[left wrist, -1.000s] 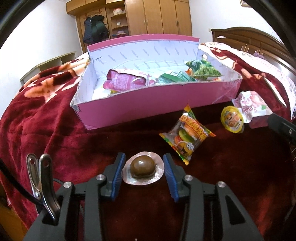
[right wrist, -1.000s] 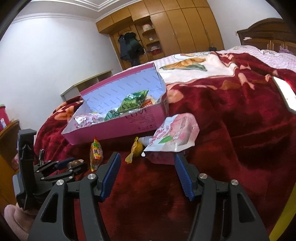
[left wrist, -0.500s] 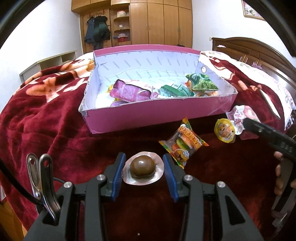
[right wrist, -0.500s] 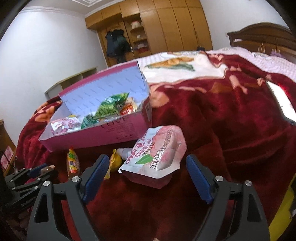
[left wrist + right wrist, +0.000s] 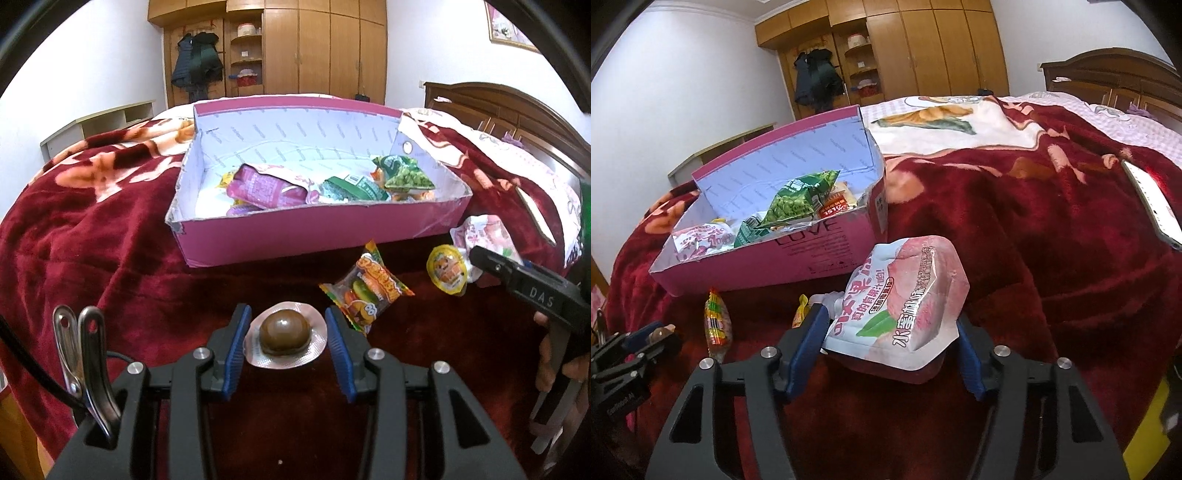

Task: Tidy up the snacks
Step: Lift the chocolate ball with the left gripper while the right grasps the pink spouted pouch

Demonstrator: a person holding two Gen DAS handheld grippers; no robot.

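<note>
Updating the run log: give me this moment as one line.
left gripper: gripping chocolate blister | right gripper: closing around peach pouch | pink box: partly filled

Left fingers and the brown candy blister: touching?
Touching. The left wrist view shows both blue fingers pressed against the foil rim of the candy blister, with no gap on either side.

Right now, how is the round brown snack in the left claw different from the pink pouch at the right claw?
The round brown snack is a small dome in a flat foil blister; the pink pouch is a much larger soft bag with a spout.
The snack is plain, while the pouch carries printed text and a peach picture.
The left claw grips the snack; the right claw is closing around the pouch.
Both are outside the pink box.
</note>
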